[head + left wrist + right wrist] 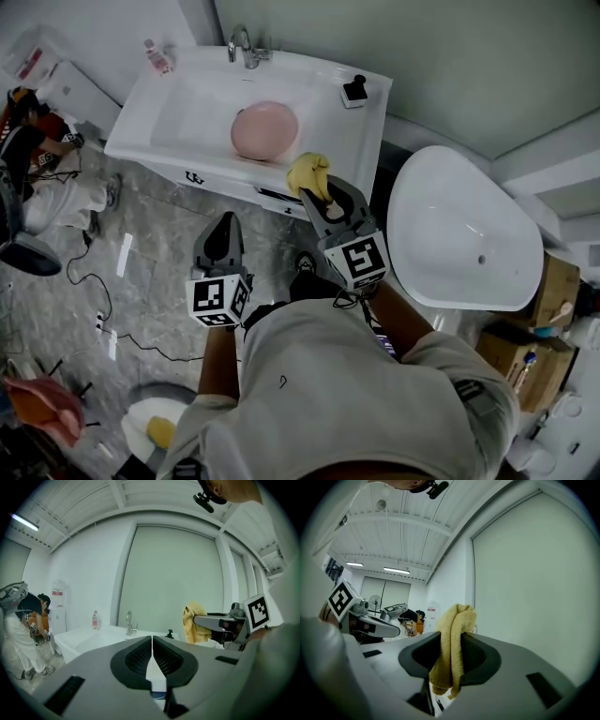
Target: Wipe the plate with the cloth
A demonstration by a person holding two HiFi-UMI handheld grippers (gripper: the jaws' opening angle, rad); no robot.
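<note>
The white sink in front of me stands on the grey floor. A pink plate lies in its bowl. A small bottle stands on the back left corner. A tap is at the back, and a small black thing sits on the right corner.

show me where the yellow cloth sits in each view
Head view: upper middle, the yellow cloth sticks out of the right hand-held gripper, below and right of the pink plate in the picture.
Left gripper view: right of centre, hanging from that gripper's tip.
Right gripper view: dead centre, pinched between the jaws.
Shared landmark: the right hand-held gripper holding it shows in all three.
</note>
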